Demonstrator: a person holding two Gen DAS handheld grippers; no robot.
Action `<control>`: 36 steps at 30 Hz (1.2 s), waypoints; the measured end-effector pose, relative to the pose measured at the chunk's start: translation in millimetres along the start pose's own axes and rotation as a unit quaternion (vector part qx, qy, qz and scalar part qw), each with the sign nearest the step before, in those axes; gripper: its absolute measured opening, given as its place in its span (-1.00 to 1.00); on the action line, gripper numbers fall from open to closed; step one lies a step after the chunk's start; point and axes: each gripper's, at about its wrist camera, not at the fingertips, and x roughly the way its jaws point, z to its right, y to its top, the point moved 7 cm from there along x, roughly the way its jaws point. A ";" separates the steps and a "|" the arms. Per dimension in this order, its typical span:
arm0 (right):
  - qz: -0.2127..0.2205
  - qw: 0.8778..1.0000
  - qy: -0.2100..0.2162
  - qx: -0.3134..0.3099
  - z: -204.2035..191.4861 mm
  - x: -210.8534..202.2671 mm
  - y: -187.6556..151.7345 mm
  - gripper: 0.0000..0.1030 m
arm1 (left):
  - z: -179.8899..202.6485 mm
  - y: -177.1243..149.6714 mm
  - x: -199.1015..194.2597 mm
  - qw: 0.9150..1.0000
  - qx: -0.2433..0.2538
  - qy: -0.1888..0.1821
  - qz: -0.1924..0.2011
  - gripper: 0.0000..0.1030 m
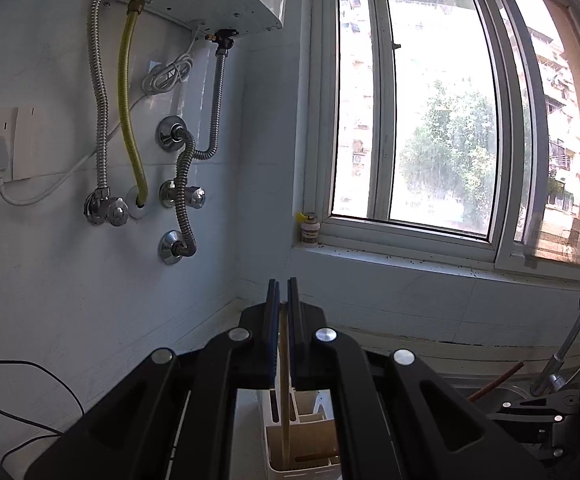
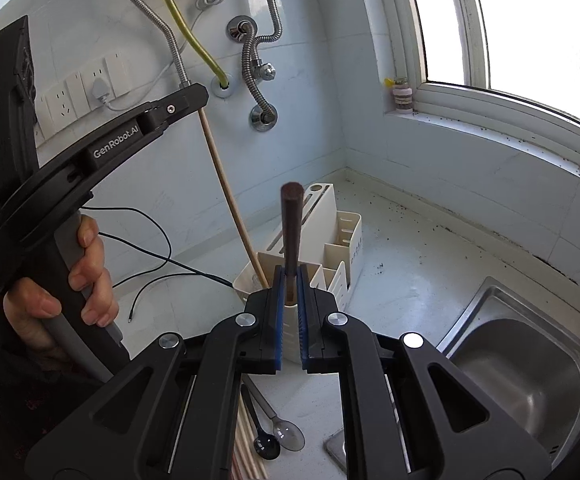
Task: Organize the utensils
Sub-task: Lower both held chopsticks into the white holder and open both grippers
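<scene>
Left tongs (image 1: 284,292) clamped on a pale chopstick (image 1: 285,380), right tongs (image 2: 290,276) on seemingly a dark chopstick (image 2: 291,224).

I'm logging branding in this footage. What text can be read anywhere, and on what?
"GenRobot.AI": on the arm of the left gripper.
"Data Acquisition System": on its handle body, small and partly blurred.
Lettering on the side of the utensil holder: too small to read.
Label on the jar on the windowsill: unreadable.
</scene>
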 end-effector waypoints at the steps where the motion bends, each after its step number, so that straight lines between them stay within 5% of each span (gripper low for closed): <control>1: -0.004 1.000 0.001 0.003 0.6 4.5 0.4 -0.89 | -2.5 -2.4 1.2 1.000 -0.006 -0.003 -0.005 -0.93; 5: -0.017 1.000 0.003 0.007 3.0 23.9 0.8 -0.89 | -10.9 -12.0 6.5 0.999 -0.022 -0.005 -0.026 -0.90; 9: -0.025 1.000 -0.005 0.004 6.6 36.0 1.1 -0.89 | -14.6 -15.9 6.2 0.999 -0.020 0.003 -0.032 -0.48; 14: -0.032 0.999 0.000 0.010 8.5 41.4 0.9 -0.85 | -16.0 -15.4 0.3 0.999 -0.015 0.016 -0.031 -0.29; 30: 0.019 0.998 0.057 0.005 2.1 -23.9 0.6 -0.58 | -22.0 -19.7 -79.8 0.998 -0.010 0.050 -0.025 0.00; 36: -0.020 0.998 0.066 -0.002 7.4 -28.6 -39.5 -0.58 | -14.7 -54.7 -117.4 0.997 0.008 0.068 -0.047 0.04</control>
